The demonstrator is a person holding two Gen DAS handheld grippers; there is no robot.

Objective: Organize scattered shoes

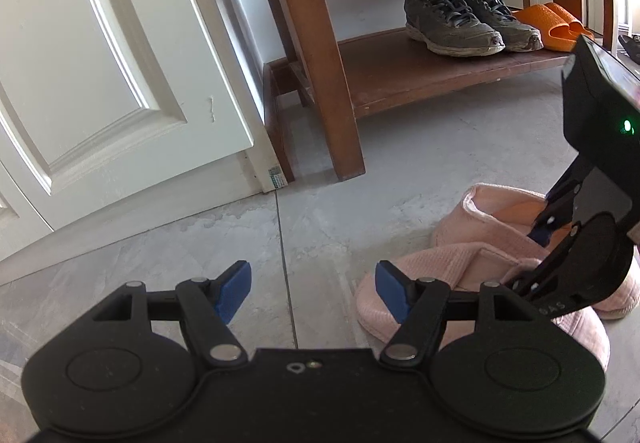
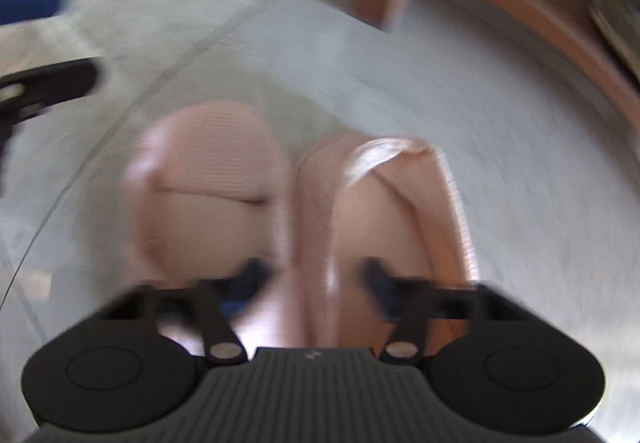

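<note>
Now right gripper (image 2: 310, 279) jaws straddle the pink slippers' (image 2: 208, 179) adjoining walls

Both grippers are black plastic: the left gripper (image 1: 313, 293) has blue pads (image 1: 234, 289), silver pivot pins and round side discs; the right gripper (image 2: 312, 279) has a ribbed grey top.

Bright daylight and crisp focus in the left wrist view; the right wrist view is smeared with motion blur; edges bend outward.
</note>
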